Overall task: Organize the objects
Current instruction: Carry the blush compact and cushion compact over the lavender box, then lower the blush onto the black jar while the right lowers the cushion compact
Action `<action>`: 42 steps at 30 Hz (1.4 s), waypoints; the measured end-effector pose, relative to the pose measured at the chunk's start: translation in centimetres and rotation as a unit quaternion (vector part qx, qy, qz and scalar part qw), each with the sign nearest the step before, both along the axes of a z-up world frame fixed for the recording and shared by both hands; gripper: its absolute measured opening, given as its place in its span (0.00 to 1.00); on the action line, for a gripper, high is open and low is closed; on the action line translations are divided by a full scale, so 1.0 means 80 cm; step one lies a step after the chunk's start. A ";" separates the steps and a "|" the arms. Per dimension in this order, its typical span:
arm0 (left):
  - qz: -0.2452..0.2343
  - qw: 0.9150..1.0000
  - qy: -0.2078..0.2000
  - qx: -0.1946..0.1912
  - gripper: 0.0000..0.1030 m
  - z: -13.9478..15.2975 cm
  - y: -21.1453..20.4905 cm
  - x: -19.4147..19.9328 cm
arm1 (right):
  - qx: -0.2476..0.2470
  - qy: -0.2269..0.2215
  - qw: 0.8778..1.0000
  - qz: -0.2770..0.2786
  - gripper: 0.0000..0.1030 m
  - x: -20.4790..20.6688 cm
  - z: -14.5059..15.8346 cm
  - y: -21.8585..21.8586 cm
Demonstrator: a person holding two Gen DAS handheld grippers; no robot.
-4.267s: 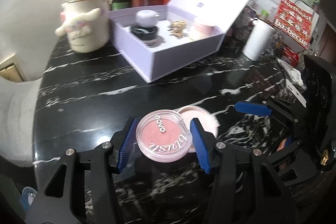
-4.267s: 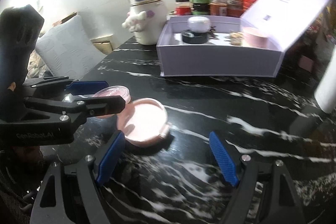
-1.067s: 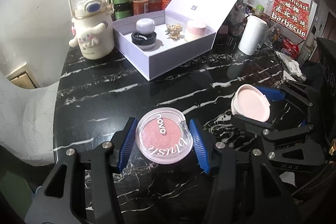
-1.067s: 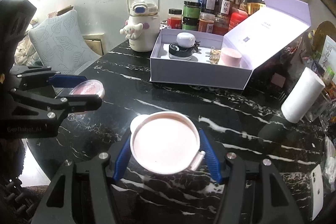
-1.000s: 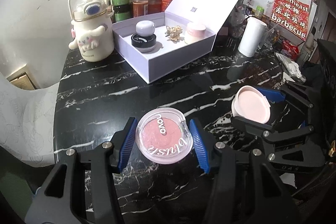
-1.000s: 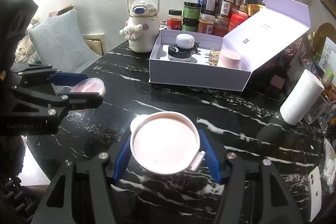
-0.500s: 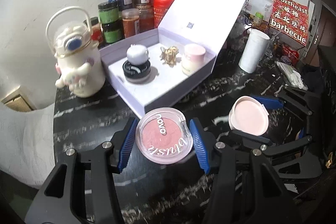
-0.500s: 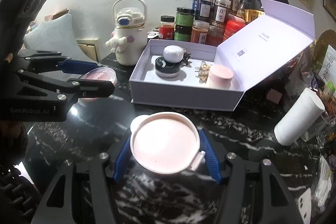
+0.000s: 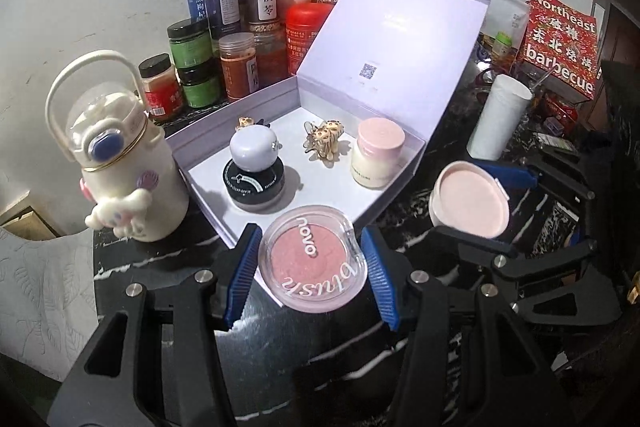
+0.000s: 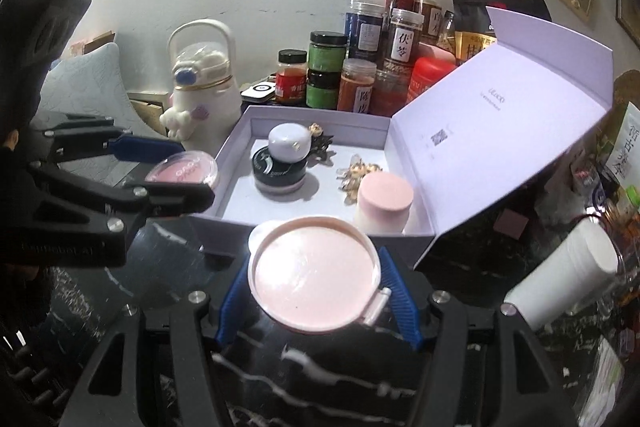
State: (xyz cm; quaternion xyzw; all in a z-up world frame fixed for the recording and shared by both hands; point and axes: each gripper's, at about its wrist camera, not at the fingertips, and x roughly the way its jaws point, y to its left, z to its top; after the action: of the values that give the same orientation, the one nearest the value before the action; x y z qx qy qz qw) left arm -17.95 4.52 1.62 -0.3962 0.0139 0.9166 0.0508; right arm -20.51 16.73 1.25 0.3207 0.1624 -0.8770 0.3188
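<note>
Left wrist view shows the left gripper (image 9: pixel 312 259) with its jaws pinching the blush compact (image 9: pixel 312 259), held level just in front of the near wall of the lavender gift box (image 9: pixel 400 179). The right gripper (image 10: pixel 316 287) has its jaws clamped on the pink round case (image 10: pixel 314 277), also level, hanging close to the same near wall, toward the box's right front corner.

Inside the box, a black jar with a grey cap (image 9: pixel 254 171) sits at the left, a gold hair clip (image 9: pixel 324 141) in the middle and a pink-lidded cream jar (image 9: pixel 378 153) at the right. The free floor looks to be along the front, between the black jar and the cream jar. To do this well, I would lift each item clear over the near wall before lowering, keep both flat, and bring them in one at a time so the two grippers do not crowd each other; the open lid (image 9: pixel 400 39) on the right leaves little room for the right gripper.

Compared with 4.3 s ago, both items are off the marble worktop (image 10: pixel 320 379) and carried, the right jaws having closed from wide open, and both grippers have travelled from mid-worktop up to the box.
</note>
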 end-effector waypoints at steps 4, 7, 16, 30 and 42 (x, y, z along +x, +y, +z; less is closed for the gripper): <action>0.002 1.000 -0.006 0.003 0.49 -0.007 -0.006 -0.018 | 0.002 0.000 1.000 0.003 0.62 -0.019 0.000 -0.006; 0.005 1.000 -0.012 0.005 0.49 -0.014 -0.011 -0.030 | 0.002 -0.001 1.000 0.006 0.62 -0.030 -0.002 -0.011; 0.011 1.000 -0.025 0.006 0.49 -0.029 -0.023 -0.060 | 0.005 -0.009 1.000 0.012 0.62 -0.060 -0.013 -0.025; 0.015 0.999 -0.048 0.003 0.49 -0.062 -0.037 -0.097 | 0.007 -0.022 1.000 0.019 0.62 -0.091 -0.034 -0.045; 0.014 0.998 -0.060 0.008 0.49 -0.077 -0.043 -0.120 | 0.004 0.012 1.000 0.001 0.62 -0.103 -0.016 -0.036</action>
State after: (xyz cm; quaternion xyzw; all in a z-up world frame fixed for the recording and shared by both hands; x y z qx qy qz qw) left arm -27.56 1.04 -4.56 -0.4499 -0.0020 0.8921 0.0416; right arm -28.78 13.82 -0.05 0.3112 0.1700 -0.8800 0.3160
